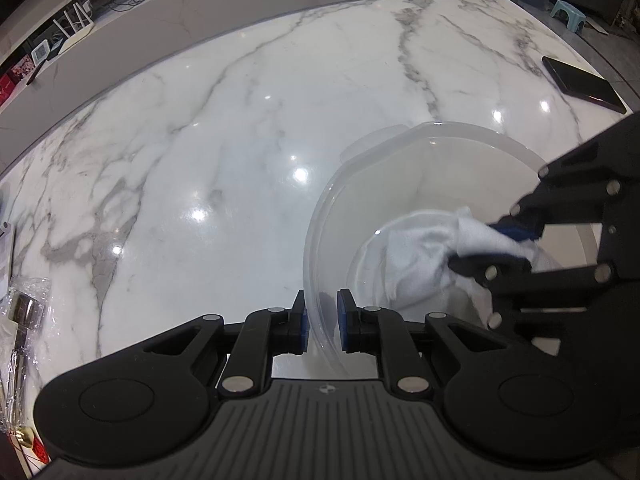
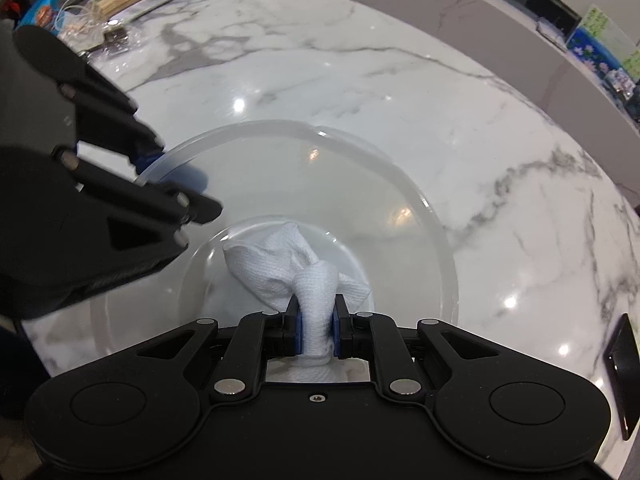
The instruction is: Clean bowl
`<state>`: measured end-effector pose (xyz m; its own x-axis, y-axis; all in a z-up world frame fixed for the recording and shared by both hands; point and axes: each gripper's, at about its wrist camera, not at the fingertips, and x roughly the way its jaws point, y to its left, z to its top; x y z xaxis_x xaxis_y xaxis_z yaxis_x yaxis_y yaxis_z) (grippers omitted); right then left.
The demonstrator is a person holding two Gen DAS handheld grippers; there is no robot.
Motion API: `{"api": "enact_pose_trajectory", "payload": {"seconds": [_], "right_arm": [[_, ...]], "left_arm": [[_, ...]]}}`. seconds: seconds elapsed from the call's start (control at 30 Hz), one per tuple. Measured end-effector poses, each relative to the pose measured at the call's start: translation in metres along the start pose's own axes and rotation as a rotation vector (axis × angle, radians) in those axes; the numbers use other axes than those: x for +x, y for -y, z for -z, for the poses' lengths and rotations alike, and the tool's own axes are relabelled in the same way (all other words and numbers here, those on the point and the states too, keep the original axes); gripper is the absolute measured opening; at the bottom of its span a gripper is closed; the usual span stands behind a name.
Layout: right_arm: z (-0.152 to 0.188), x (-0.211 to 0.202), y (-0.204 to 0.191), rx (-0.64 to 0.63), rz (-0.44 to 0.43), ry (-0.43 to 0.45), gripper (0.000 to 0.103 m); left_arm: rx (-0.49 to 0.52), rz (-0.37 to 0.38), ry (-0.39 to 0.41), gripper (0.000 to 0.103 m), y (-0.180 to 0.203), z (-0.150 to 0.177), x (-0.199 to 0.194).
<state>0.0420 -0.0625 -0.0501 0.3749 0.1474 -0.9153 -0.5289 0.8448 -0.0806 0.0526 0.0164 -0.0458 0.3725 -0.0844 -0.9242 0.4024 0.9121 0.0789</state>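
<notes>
A clear plastic bowl [image 1: 400,184] [image 2: 360,208] stands on the marble table. My left gripper [image 1: 322,322] is shut on the bowl's near rim, with one blue pad outside and one inside the wall. In the right wrist view the left gripper [image 2: 176,178] clamps the rim at the left. My right gripper [image 2: 318,330] is shut on a bunched white cloth [image 2: 304,268] that rests on the bowl's bottom. In the left wrist view the right gripper [image 1: 492,246] reaches down into the bowl from the right with the cloth [image 1: 424,256] in it.
A dark phone [image 1: 584,84] [image 2: 622,368] lies near the table's right edge. Plastic-wrapped items [image 1: 24,320] sit at the left edge. A cluttered pile with cables and a packet [image 2: 92,12] lies at the far left. A grey counter [image 1: 120,52] runs beyond the table.
</notes>
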Motion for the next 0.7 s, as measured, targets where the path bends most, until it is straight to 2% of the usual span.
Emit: {"api": "enact_pose_trajectory", "payload": {"seconds": [0.4,0.7], "right_arm": [[-0.007,0.008,0.007,0.067,0.008,0.075,0.011],[-0.008,0.011,0.011,0.111,-0.090,0.076,0.012]], "left_arm": [[0.003,0.005,-0.004,0.013,0.000,0.000,0.001],[-0.004,0.003,-0.006,0.013,0.000,0.000,0.001]]}}
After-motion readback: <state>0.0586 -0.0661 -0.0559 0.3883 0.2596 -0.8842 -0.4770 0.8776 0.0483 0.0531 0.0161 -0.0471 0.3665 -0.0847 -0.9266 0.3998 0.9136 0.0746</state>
